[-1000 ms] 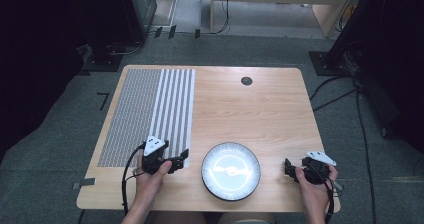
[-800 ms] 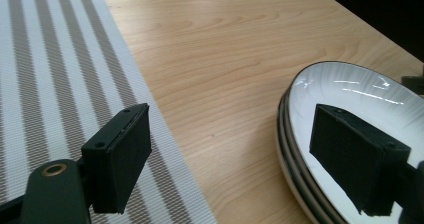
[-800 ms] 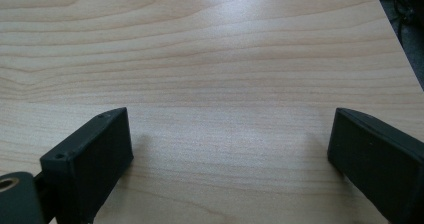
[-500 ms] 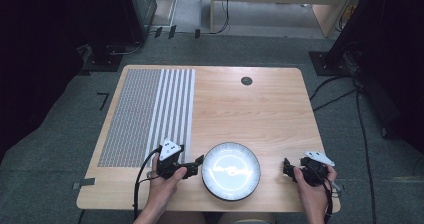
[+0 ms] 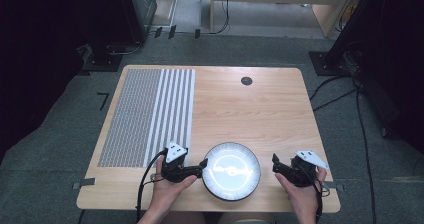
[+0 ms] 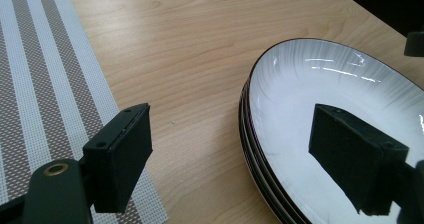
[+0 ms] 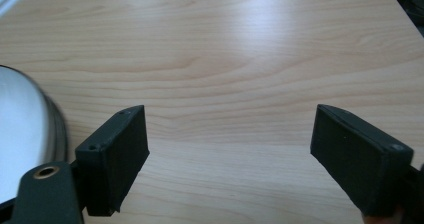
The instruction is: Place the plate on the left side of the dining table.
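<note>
A stack of white plates with dark rims [image 5: 231, 170] sits near the table's front edge, in the middle. My left gripper [image 5: 203, 163] is at the stack's left rim and stands open. In the left gripper view [image 6: 232, 129], one jaw hangs over the top plate [image 6: 320, 94] and the other over bare wood, with the rim between them. My right gripper [image 5: 274, 164] rests open a short way to the right of the stack, apart from it. The right gripper view has nothing between its jaws [image 7: 232, 119], and the plate's edge [image 7: 20, 134] shows at the far left.
A grey and white striped placemat [image 5: 150, 114] [image 6: 40, 84] covers the left part of the wooden table [image 5: 250, 114]. A small black round fitting [image 5: 246, 80] sits near the far edge. Cables and dark equipment lie on the floor around the table.
My left gripper has moved right from beside the placemat to the left rim of the plates. The right gripper has stayed in place.
</note>
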A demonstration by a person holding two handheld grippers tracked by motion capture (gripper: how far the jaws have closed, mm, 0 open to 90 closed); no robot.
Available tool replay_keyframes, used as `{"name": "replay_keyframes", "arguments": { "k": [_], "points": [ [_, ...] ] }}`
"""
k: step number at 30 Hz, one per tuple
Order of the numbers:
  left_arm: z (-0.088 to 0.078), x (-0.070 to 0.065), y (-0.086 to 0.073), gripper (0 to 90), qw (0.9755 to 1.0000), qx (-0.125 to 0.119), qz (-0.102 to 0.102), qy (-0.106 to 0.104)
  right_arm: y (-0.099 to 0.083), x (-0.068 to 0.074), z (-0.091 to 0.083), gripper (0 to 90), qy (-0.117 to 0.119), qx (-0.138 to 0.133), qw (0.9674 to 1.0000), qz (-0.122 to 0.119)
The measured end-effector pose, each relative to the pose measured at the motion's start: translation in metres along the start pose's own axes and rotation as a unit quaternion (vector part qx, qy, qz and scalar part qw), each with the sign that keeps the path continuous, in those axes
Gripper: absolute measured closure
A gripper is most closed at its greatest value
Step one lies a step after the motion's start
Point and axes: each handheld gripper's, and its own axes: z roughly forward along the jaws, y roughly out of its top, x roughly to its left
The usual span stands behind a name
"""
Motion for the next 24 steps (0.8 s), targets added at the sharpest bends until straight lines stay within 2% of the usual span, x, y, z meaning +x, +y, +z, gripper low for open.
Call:
{"name": "replay_keyframes", "arguments": {
  "k": [1, 6, 9, 15, 19, 21, 24],
  "points": [
    [0.000, 0.000, 0.000, 21.1, 1.0000, 0.000, -0.002, 0.001, 0.001, 0.003, -0.001, 16.6, 0.004, -0.002, 1.0000, -0.001],
    [0.002, -0.003, -0.002, 24.0, 1.0000, 0.005, -0.001, -0.001, 0.001, 0.022, -0.006, 21.9, 0.025, -0.005, 0.9995, -0.016],
    [0.002, -0.007, -0.003, 27.7, 1.0000, 0.005, 0.006, 0.005, 0.000, 0.031, -0.009, 26.7, 0.040, -0.005, 0.9991, -0.017],
    [0.003, -0.014, -0.006, 38.9, 0.9998, 0.008, 0.018, 0.004, -0.003, 0.040, -0.012, 51.1, 0.075, -0.013, 0.9968, -0.026],
    [0.005, -0.017, -0.007, 49.3, 0.9998, 0.013, 0.016, 0.001, -0.007, 0.045, -0.010, 57.3, 0.080, -0.007, 0.9958, -0.044],
    [0.006, -0.016, -0.008, 54.4, 0.9996, 0.022, 0.016, -0.003, -0.009, 0.045, -0.009, 59.9, 0.091, -0.008, 0.9951, -0.039],
    [0.006, -0.016, -0.009, 59.1, 0.9995, 0.026, 0.011, -0.011, -0.010, 0.043, -0.009, 64.4, 0.113, 0.003, 0.9936, -0.003]
  ]
}}
